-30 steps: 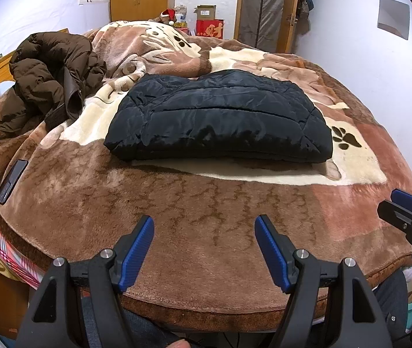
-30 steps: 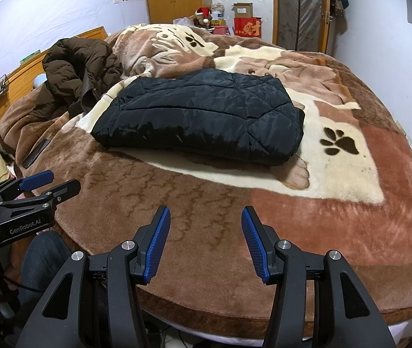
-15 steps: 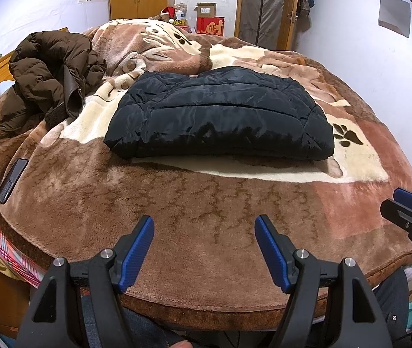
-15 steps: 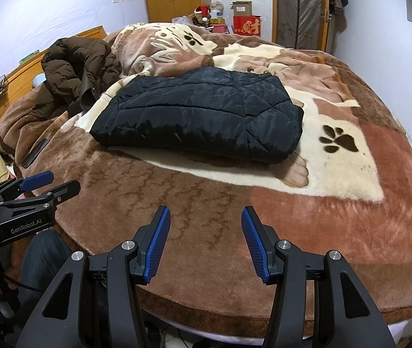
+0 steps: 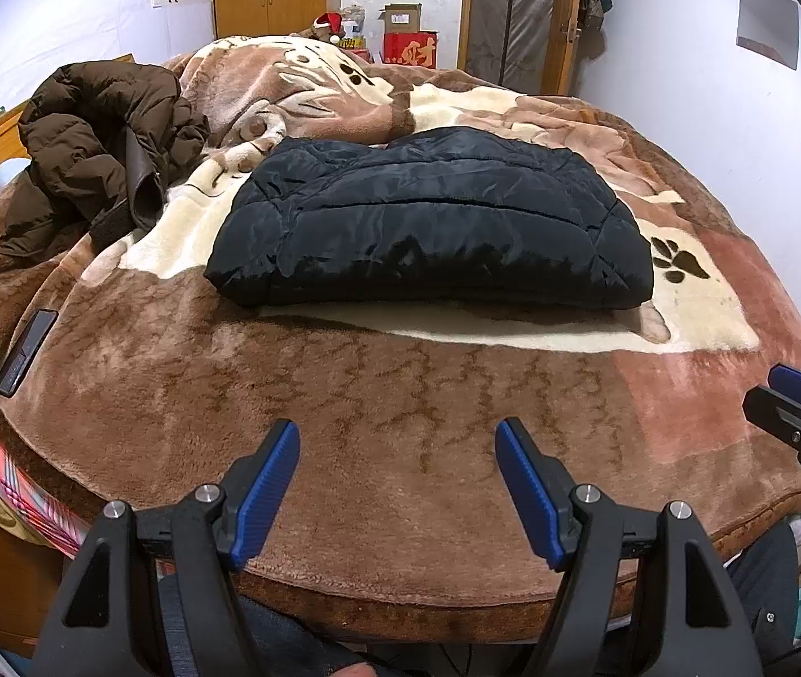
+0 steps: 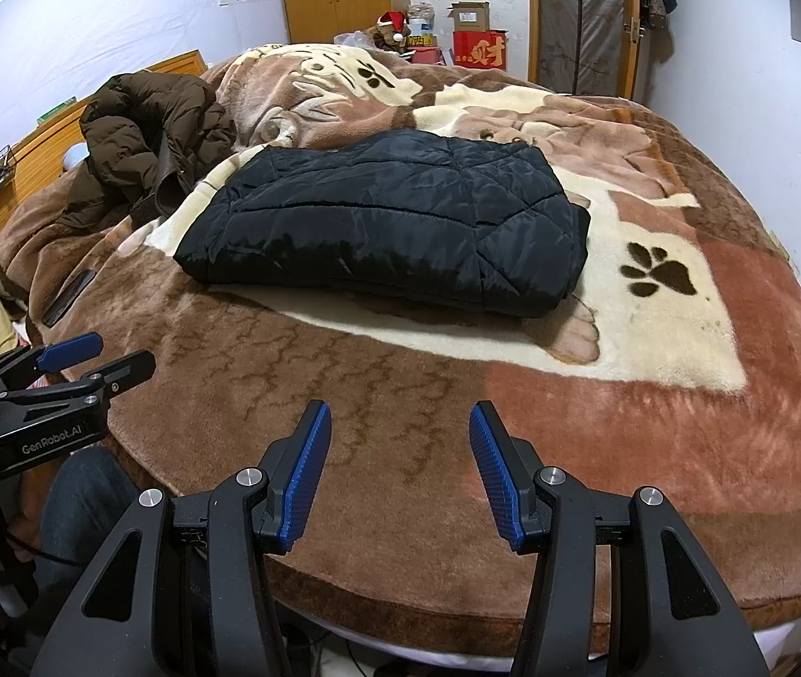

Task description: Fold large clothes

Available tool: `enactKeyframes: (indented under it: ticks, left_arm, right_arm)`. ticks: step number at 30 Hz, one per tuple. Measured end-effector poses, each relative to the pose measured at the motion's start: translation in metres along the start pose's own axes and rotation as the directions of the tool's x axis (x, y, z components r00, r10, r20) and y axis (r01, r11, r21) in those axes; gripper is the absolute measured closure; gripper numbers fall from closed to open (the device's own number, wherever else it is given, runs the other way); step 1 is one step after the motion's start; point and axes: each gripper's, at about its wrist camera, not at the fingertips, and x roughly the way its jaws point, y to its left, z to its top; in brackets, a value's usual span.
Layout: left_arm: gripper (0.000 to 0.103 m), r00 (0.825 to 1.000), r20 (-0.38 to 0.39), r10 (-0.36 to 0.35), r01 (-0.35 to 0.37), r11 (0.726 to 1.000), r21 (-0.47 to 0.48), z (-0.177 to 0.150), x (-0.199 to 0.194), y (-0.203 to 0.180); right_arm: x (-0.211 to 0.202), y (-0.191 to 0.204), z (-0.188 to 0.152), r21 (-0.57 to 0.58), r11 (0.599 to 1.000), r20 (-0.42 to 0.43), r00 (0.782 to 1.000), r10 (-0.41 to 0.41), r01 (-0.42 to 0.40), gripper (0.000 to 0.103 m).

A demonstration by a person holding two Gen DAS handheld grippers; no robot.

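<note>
We hold the left gripper (image 5: 397, 440) and right gripper (image 6: 395, 423) over the near edge of the plush blanket (image 5: 400, 412), both sets of tongs apart and empty. The folded black jacket (image 5: 434, 225) lies mid-bed, well beyond them; a crumpled brown coat (image 5: 101, 141) sits far left.
</note>
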Motion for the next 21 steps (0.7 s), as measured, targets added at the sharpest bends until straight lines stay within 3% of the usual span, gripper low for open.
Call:
enactKeyframes:
  ticks: [21]
  left_arm:
    - [0.029,0.999,-0.036,0.024,-0.024,1.000,-0.014,-0.005,0.016,-0.001]
  right_arm:
    - [0.009,-0.016,-0.007,0.029,1.000,-0.027,1.000,0.008,-0.007,0.051]
